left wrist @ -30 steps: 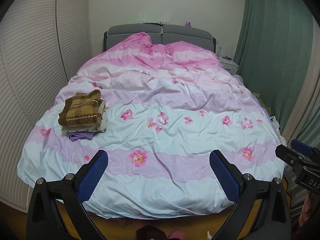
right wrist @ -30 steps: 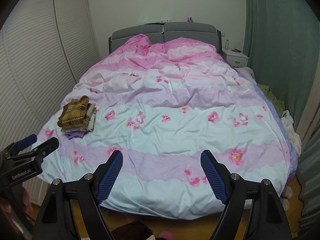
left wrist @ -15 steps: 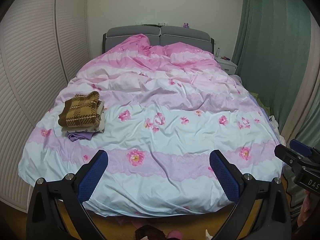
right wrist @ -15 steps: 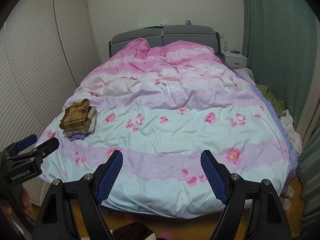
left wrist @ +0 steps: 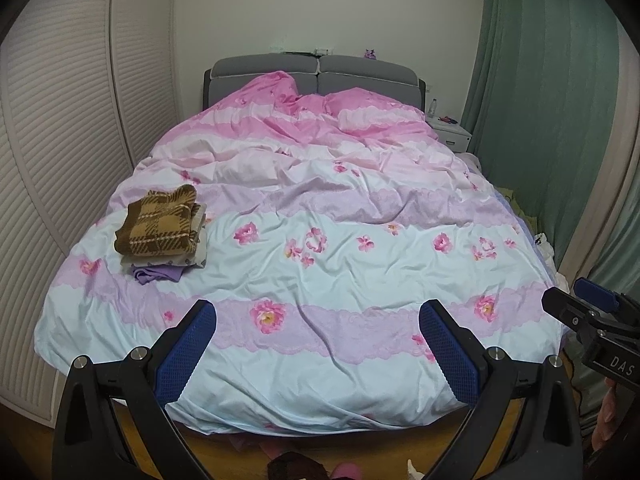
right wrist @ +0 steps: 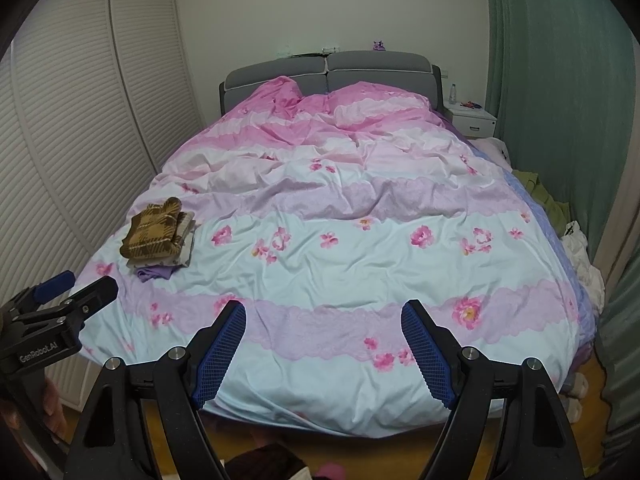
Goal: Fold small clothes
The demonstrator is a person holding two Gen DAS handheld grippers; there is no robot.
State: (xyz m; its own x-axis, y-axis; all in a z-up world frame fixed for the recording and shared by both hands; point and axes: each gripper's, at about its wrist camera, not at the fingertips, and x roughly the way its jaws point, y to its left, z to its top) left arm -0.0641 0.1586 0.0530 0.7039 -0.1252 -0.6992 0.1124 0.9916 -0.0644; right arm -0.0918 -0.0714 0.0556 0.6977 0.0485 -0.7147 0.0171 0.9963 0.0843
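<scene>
The left gripper [left wrist: 318, 344] was seen at the bottom of the left wrist view, its blue-padded fingers [left wrist: 186, 354] spread wide apart with nothing between them. The right gripper [right wrist: 324, 348] was seen at the bottom of the right wrist view, fingers [right wrist: 426, 354] likewise wide apart and empty. Both were held above the foot of the bed [left wrist: 320, 248], over the wooden floor [left wrist: 224, 452].

A stack of folded clothes [left wrist: 164, 236] was noted at the left of the frame in both views, lying on the flowered duvet [right wrist: 340, 264] well apart from either gripper. A brown checked piece [left wrist: 158, 222] was on top, a pale patterned piece below it, and a purple piece [left wrist: 158, 274] at the bottom, its edge sticking out toward the foot.

A dark garment [right wrist: 264, 462] was partly visible at the bottom edge, on the floor below the grippers; its kind could not be told.

A grey headboard [left wrist: 316, 70] was recorded at upper centre, green curtains [left wrist: 540, 100] at right, and slatted wardrobe doors [left wrist: 60, 120] at left.
</scene>
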